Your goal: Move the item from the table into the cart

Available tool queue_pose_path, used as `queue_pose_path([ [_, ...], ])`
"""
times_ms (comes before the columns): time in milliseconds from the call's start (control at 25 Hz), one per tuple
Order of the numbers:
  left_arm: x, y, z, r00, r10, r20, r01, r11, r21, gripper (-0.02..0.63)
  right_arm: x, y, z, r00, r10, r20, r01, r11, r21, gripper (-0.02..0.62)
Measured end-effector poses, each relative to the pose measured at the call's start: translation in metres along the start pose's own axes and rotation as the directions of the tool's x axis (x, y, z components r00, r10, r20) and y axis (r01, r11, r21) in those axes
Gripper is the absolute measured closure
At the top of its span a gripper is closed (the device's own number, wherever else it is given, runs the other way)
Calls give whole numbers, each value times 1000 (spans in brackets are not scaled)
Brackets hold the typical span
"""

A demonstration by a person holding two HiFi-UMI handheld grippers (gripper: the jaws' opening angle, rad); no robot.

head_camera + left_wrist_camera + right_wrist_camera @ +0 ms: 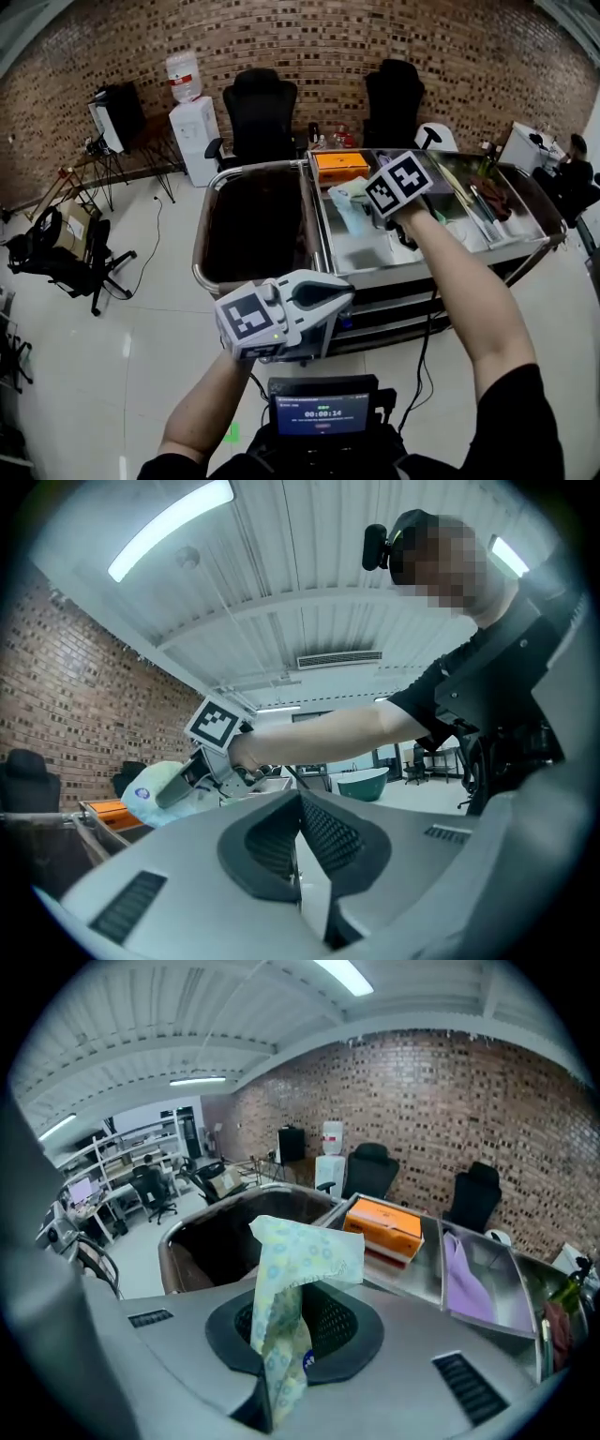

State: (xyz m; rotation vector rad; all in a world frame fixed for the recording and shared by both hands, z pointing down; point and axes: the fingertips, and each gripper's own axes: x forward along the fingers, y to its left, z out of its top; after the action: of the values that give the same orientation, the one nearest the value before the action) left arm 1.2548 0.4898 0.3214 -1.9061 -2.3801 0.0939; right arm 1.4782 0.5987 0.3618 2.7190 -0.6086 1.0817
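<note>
A pale green patterned packet [302,1258] is clamped between the jaws of the right gripper [371,208], which are closed tight on its lower end, so that the packet stands up out of them. In the head view the packet is held over the steel tray [441,264] of the cart, above the compartment just beside the brown tub [253,225] and just in front of an orange box [341,164]. Whether the packet touches the tray cannot be told. A purple cloth [466,1283] is seen lying in the next compartment. The left gripper [336,296] is held low in front of the cart, near the tub's front corner; its jaws are pressed together with nothing between them. Two black office chairs [261,103] are seen behind the cart against a brick wall.
</note>
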Motion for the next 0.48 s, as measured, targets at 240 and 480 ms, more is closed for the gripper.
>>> queue_pose_path([
  [240, -15, 2, -8, 1000, 13, 19, -13, 999, -30, 603, 47, -5, -24, 991, 34, -133, -29, 999, 40, 591],
  [480, -29, 11, -22, 998, 60, -12, -60, 998, -34, 603, 68, -15, -42, 979, 25, -204, -7, 996, 85, 591],
])
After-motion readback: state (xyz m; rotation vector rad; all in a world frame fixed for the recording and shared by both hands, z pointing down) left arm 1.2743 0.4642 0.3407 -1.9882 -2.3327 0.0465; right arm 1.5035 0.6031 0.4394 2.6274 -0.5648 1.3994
